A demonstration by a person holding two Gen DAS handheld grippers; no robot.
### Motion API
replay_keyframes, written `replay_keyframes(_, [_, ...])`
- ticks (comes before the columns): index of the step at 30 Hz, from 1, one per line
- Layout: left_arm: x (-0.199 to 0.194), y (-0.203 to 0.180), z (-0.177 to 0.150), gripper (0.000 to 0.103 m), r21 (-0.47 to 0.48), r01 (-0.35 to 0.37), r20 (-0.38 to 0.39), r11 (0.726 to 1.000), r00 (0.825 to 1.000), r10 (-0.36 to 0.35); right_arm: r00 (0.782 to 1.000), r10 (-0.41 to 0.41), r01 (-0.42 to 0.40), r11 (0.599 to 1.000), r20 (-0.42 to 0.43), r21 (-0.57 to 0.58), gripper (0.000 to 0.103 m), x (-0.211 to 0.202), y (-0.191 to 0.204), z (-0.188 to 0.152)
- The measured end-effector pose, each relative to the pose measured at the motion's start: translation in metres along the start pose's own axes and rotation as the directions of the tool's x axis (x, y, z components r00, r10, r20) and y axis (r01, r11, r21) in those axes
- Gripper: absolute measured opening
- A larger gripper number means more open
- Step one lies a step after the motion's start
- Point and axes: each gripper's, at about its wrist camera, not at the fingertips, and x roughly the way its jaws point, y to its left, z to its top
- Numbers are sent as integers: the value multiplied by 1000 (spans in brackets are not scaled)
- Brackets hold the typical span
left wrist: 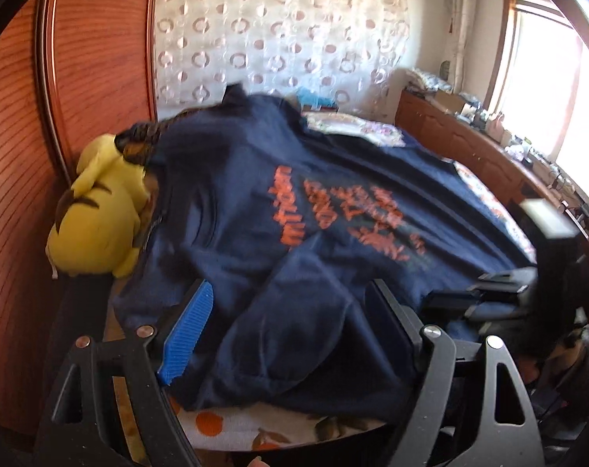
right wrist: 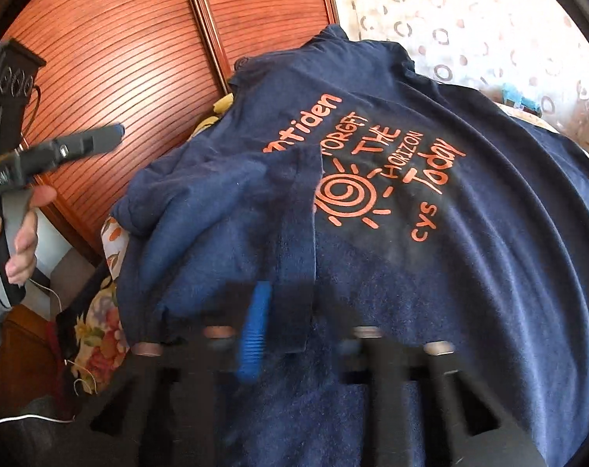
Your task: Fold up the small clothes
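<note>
A navy T-shirt [left wrist: 294, 202] with orange print lies spread on the bed, one sleeve folded over the chest [right wrist: 232, 210]. My left gripper [left wrist: 290, 334] is open, its blue pad [left wrist: 189, 334] and black finger [left wrist: 391, 319] standing either side of a bunched fold at the shirt's near edge. In the right wrist view the left gripper [right wrist: 111, 136] appears held in a hand at the left, away from the shirt. My right gripper [right wrist: 306, 334] is low over the shirt [right wrist: 430, 253], blurred, jaws apart, blue pad [right wrist: 255, 334] on the cloth.
A yellow plush toy [left wrist: 99, 214] lies at the shirt's left against a wooden wardrobe [left wrist: 41, 116]. A floral bedsheet [left wrist: 255, 428] lies under the shirt. A wooden sideboard with clutter [left wrist: 489, 144] runs along the window at right. A patterned curtain [left wrist: 275, 31] hangs behind.
</note>
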Motion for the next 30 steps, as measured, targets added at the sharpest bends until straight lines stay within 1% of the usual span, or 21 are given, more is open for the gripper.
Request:
replay_keyframes(3, [2,5,-12,81,19,-36,-14,999,999,37,998,-37,36,999,53,19,5,-16,0,1])
replay_keyframes(4, [1,8,-17,81,23,-56,-16,998,998,57,997,-50,49,999,57,21,5,-19,0,1])
replay_keyframes(7, [0,19,-29,81,21,-82,-32,996,996,82,993,-105,106,994,55,-15,5,-22,11,-4])
replay_keyframes(8, [0,24,-34,81,16,-89,-40,996,995,89,992,-110,111,994,57,-19,5,-22,14,-5])
replay_keyframes(10, [2,33,-42,81,9,-101,-54,995,993,102,995,-70,71,997,67,-12,5,-22,20,-5])
replay_keyframes(12, [6,39,-48,76,11,-86,-65,996,994,87,997,-43,44,999,71,-15,5,-21,26,-4])
replay_keyframes(14, [10,42,-53,66,10,-54,-70,999,996,54,997,-33,35,999,71,-28,6,-16,31,-3])
replay_keyframes(15, [11,41,-53,63,14,-43,-69,999,997,44,997,-27,29,999,69,-32,9,-15,30,-5])
replay_keyframes(18, [16,37,-55,55,46,-49,-75,998,996,52,998,-18,21,999,62,-37,12,-8,33,-5])
replay_keyframes(19, [16,36,-56,48,52,-44,-71,998,996,48,998,-12,14,999,60,-34,13,-7,32,-5])
replay_keyframes(20, [15,36,-55,37,56,-38,-67,998,997,41,998,-1,3,1000,58,-30,13,-6,31,-4])
replay_keyframes(21, [15,35,-55,30,61,-38,-64,997,997,42,999,3,-1,1000,54,-29,15,-5,30,-4])
replay_keyframes(22, [14,35,-55,11,69,-46,-59,997,997,50,999,3,-1,1000,52,-30,16,-7,31,-6])
replay_keyframes(23, [13,35,-54,7,77,-56,-56,995,997,61,999,7,-5,1000,49,-31,16,-7,31,-6])
replay_keyframes(25, [7,36,-51,6,92,-76,-48,993,996,80,999,29,-28,999,40,-32,16,-9,30,-7])
replay_keyframes(26, [1,38,-48,6,85,-73,-44,994,996,77,999,37,-35,999,38,-36,16,-10,30,-7])
replay_keyframes(27, [-4,40,-44,6,80,-71,-41,994,996,74,999,36,-34,999,37,-42,16,-9,31,-7])
replay_keyframes(30, [-26,47,-31,5,80,-87,0,993,996,87,999,30,-28,998,41,-55,16,-11,36,-8])
